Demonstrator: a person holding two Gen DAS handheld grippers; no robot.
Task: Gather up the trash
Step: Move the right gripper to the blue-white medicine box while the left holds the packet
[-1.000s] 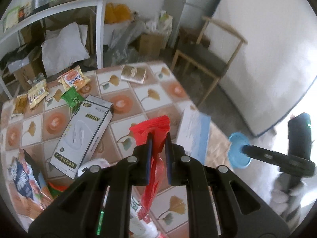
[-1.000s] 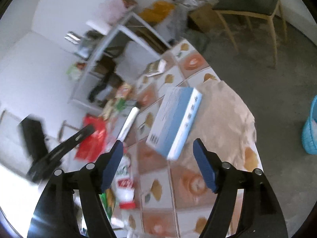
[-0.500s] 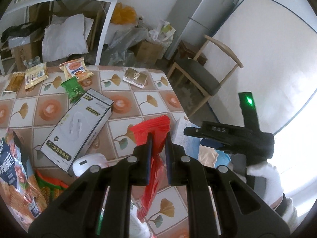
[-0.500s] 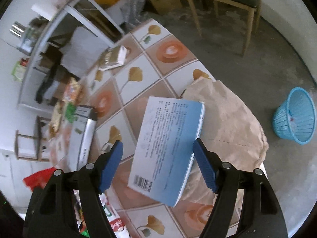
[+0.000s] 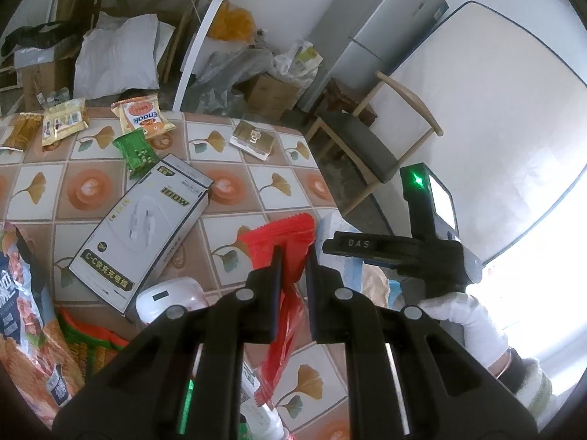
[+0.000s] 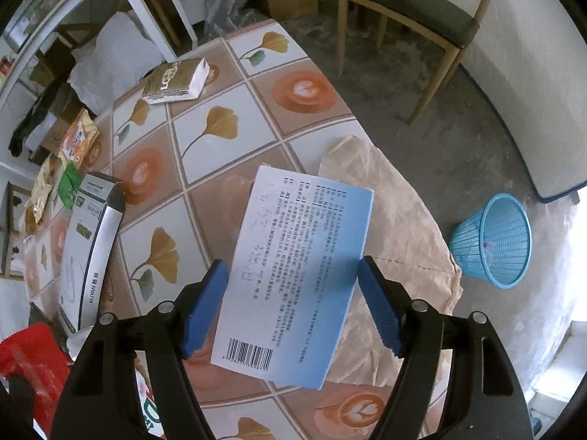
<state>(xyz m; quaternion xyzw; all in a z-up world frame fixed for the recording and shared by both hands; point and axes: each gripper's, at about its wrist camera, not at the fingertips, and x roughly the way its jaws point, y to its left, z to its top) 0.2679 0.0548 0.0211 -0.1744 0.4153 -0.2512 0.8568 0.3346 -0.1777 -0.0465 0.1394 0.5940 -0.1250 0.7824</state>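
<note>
My left gripper [image 5: 293,256] is shut on a red plastic wrapper [image 5: 282,234] and holds it above the tiled table [image 5: 234,183]; the wrapper also shows in the right wrist view [image 6: 33,363]. My right gripper [image 6: 291,282] is open, its blue pads either side of a light blue box [image 6: 293,267] that lies on the table, partly on brown paper [image 6: 396,234]. The right gripper also shows in the left wrist view [image 5: 330,245], over the box's edge [image 5: 335,225]. A blue basket [image 6: 495,238] stands on the floor to the right.
A white charger box [image 5: 143,227], a green packet [image 5: 137,152], snack packets [image 5: 141,115], a gold packet [image 5: 253,137] and a chip bag [image 5: 25,311] lie on the table. A wooden chair [image 6: 407,14] stands beyond the table edge. Shelving and bags stand at the back.
My right gripper has swung down over the light blue box, which now sits between its open pads. My left gripper still holds the red wrapper and has lifted slightly.
</note>
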